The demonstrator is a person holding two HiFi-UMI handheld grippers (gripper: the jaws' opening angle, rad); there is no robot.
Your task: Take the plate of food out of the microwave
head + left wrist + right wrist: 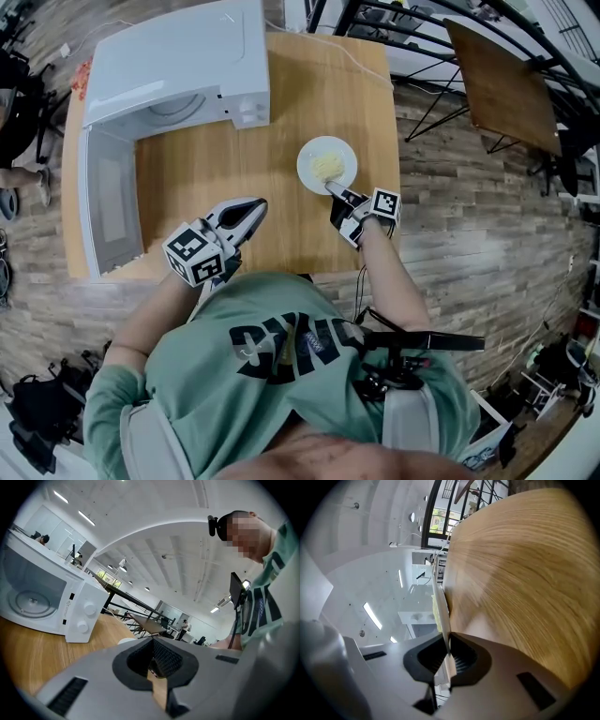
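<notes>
The left claw [251,210] hangs low over the near part of the table [206,178]. Its 2 jaws are pressed together with nothing between them. Bare wood lies ahead of it and to both sides.

To its right, the right claw [336,190] pinches the near rim of the white plate [309,155], jaws closed on the thin edge. The plate carries a small heap of yellow food [326,168]. It is out of the microwave [178,61], low over the right half of the table or resting on it; I cannot tell which. A narrow strip of wood separates it from the table's right edge. A wider bare stretch separates it from the microwave.

The microwave fills the far left corner. Its door [105,211] is swung open along the left edge, reaching almost to the near edge. The glass turntable [30,599] shows in the open cavity.

Beyond the far right corner, 1 brown side table [502,84] stands on the plank floor [469,244], well apart.
</notes>
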